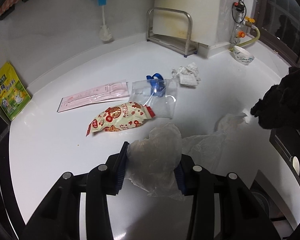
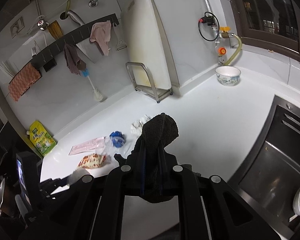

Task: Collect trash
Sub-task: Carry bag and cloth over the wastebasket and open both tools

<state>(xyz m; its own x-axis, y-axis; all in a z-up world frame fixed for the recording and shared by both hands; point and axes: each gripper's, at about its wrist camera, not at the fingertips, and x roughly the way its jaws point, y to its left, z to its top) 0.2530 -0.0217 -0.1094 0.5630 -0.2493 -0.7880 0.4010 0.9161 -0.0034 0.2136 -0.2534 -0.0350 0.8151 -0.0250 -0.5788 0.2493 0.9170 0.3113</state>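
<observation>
My left gripper [image 1: 150, 160] is shut on a thin translucent plastic bag [image 1: 158, 154] that trails right across the white counter [image 1: 50, 150]. My right gripper [image 2: 152, 150] is shut on a black cloth [image 2: 160, 132], held above the counter; the cloth also shows at the right of the left wrist view [image 1: 284, 104]. Ahead of the left gripper lie a red-and-cream snack packet [image 1: 120, 120], a clear zip bag [image 1: 156, 98] with a blue item inside, a pink flat wrapper [image 1: 96, 97] and crumpled white paper [image 1: 187, 74].
A green pouch [image 1: 10, 94] leans at the counter's left edge. A metal rack [image 1: 170, 32], a bottle brush [image 1: 104, 20] and a bowl [image 1: 244, 55] stand along the back wall. A steel sink [image 2: 270, 164] lies to the right.
</observation>
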